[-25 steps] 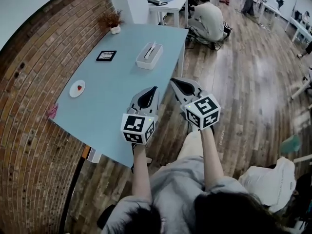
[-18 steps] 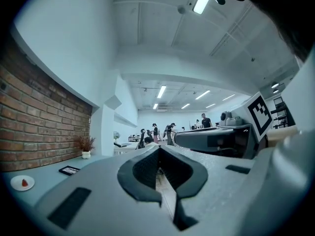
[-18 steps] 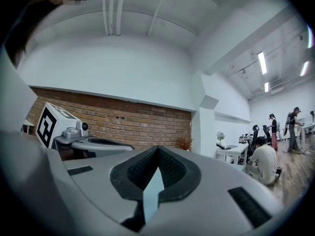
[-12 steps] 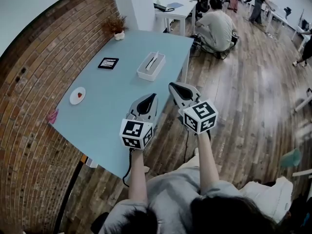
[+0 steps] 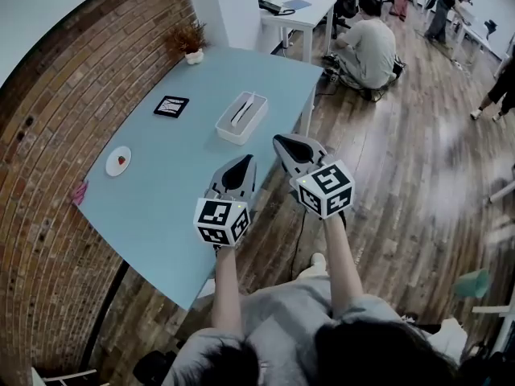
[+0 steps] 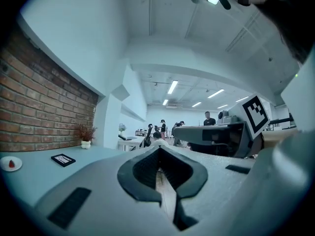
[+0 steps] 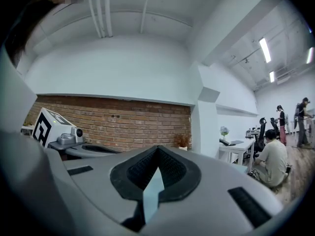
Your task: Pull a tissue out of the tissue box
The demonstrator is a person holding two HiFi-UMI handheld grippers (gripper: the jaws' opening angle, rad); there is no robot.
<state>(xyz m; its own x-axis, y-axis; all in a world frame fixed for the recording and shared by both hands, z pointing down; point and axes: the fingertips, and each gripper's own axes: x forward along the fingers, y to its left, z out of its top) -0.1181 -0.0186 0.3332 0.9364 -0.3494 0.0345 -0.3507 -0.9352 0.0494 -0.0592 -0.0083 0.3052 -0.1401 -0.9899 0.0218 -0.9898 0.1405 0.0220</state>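
Note:
The white tissue box (image 5: 241, 118) stands on the light blue table (image 5: 161, 191), with a tissue sticking up from its slot. My left gripper (image 5: 244, 162) hangs over the table's near side, a short way short of the box, shut and empty. Beside it, my right gripper (image 5: 279, 141) is at the table's right edge, also shut and empty. In the left gripper view the left gripper (image 6: 158, 149) has its jaws together and hides the box. The right gripper view shows the right gripper (image 7: 157, 149) with its jaws together, pointing at the brick wall.
On the table lie a small plate with a red item (image 5: 117, 161), a black frame (image 5: 170, 106) and a potted plant (image 5: 190, 43) at the far corner. A brick wall (image 5: 48, 135) runs along its left. A person (image 5: 374, 47) sits on the wooden floor by a white desk (image 5: 294, 10).
Both grippers have moved forward together toward the table, staying shut. The table and tissue box now sit lower and closer in the head view.

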